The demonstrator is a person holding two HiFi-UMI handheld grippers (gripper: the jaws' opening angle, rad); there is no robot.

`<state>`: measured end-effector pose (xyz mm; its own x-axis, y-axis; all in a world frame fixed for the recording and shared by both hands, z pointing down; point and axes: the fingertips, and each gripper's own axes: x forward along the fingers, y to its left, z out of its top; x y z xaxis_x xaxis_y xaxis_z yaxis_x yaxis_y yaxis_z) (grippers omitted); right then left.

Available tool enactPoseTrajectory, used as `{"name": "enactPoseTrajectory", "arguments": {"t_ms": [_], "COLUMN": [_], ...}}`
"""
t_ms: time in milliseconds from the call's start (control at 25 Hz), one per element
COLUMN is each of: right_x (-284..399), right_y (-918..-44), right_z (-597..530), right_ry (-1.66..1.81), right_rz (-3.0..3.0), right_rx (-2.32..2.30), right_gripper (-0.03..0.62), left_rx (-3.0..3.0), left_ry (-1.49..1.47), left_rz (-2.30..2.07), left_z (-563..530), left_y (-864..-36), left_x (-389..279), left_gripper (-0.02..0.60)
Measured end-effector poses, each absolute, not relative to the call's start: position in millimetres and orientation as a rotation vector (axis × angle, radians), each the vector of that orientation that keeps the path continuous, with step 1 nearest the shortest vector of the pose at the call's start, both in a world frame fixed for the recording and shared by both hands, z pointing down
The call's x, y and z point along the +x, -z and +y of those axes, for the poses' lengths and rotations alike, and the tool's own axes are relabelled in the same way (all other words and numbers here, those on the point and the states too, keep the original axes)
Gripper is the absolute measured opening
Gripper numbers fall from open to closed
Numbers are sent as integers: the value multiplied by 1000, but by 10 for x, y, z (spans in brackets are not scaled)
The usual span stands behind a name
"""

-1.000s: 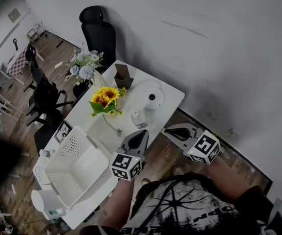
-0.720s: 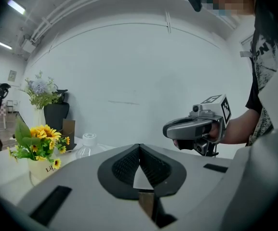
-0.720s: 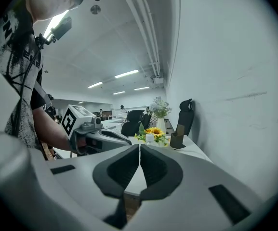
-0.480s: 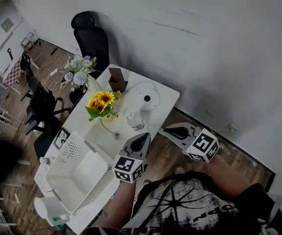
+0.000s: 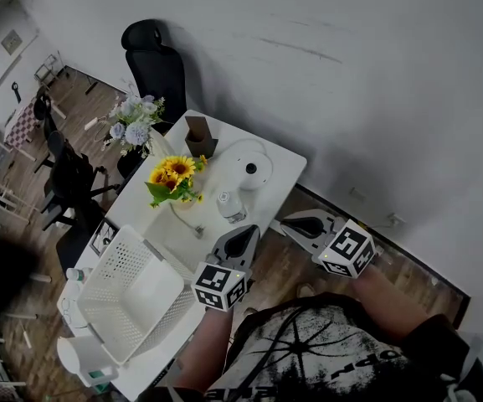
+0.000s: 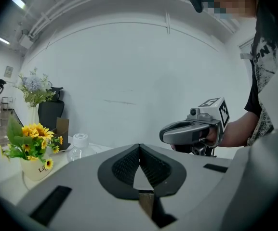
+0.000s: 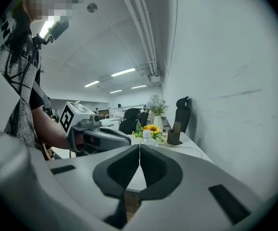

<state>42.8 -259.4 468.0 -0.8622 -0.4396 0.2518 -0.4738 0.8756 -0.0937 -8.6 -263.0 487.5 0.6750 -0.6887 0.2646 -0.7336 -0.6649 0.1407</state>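
My left gripper [image 5: 242, 239] hangs just off the near edge of the white table [image 5: 285, 172], its jaws shut and empty. Closest to it stands a clear plastic bottle [image 5: 227, 206] with a white cap, seen too in the left gripper view as bottle [image 6: 78, 146]. My right gripper [image 5: 295, 224] is to the right, over the wooden floor, also shut with nothing held. Each gripper shows in the other's view: right gripper [image 6: 170, 133], left gripper [image 7: 124, 139]. A pot of sunflowers [image 5: 174, 181] stands left of the bottle.
A white plastic basket [image 5: 134, 291] fills the table's near left end. A round white device [image 5: 249, 167], a brown box [image 5: 199, 136] and a vase of pale flowers [image 5: 134, 119] stand further back. A black office chair [image 5: 157, 61] is behind the table, against the white wall [image 5: 375, 82].
The head view has shifted slightly, so the table sits a little higher in frame. Both grippers hold nearly the same place and stay shut.
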Motion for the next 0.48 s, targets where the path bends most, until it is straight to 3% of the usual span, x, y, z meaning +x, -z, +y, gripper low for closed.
{"name": "enactPoseTrajectory", "arguments": {"t_ms": [480], "right_x": [455], "right_y": [-4703], "right_z": [-2586], "right_ry": [-223], "right_rz": [-2819], "right_rx": [706], "right_gripper": [23], "left_rx": [2672], "left_ry": [-306], "left_rz": [-1136], "left_z": [-2632], "left_y": [-4886], "left_x": [-40], "left_gripper": [9]}}
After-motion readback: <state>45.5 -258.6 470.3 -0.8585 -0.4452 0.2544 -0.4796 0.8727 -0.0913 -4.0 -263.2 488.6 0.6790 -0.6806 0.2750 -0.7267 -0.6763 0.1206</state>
